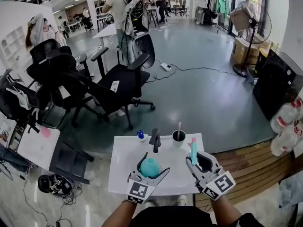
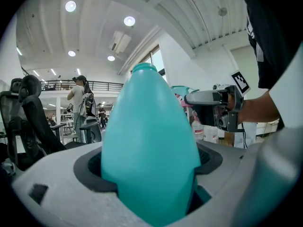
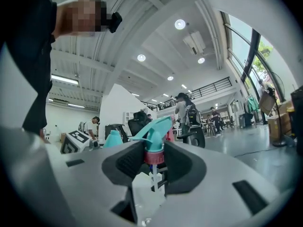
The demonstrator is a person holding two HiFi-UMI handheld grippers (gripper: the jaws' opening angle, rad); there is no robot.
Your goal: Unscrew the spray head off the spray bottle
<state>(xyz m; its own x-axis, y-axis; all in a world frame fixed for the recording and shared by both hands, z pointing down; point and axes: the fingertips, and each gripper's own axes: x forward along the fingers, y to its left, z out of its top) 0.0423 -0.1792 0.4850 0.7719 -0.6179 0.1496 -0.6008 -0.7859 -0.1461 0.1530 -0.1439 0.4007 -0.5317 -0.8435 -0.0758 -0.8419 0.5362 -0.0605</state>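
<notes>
Over white table (image 1: pixel 120 171) I see spray head (image 3: pixel 152 138) apart from bottle (image 2: pixel 151 145): teal trigger, pink collar, white tube hanging below. Right gripper (image 3: pixel 154 161) clamps its collar. Left gripper (image 1: pixel 150 167) grips teal egg-shaped bottle, neck bare, near spray head. On table: one black cup (image 1: pixel 178 137) holding one pink stick (image 1: pixel 179 126), one small blue-capped item (image 1: pixel 140 135), one black upright object (image 1: pixel 155 141).

The base of the teal plastic spray bottle (image 2: pixel 150 145) is hidden inside the left tongs (image 1: pixel 150 165). The lower end of the white dip tube (image 3: pixel 154 179), under the teal spray head (image 3: pixel 154 135), is covered by the right tongs (image 3: pixel 154 161).
</notes>
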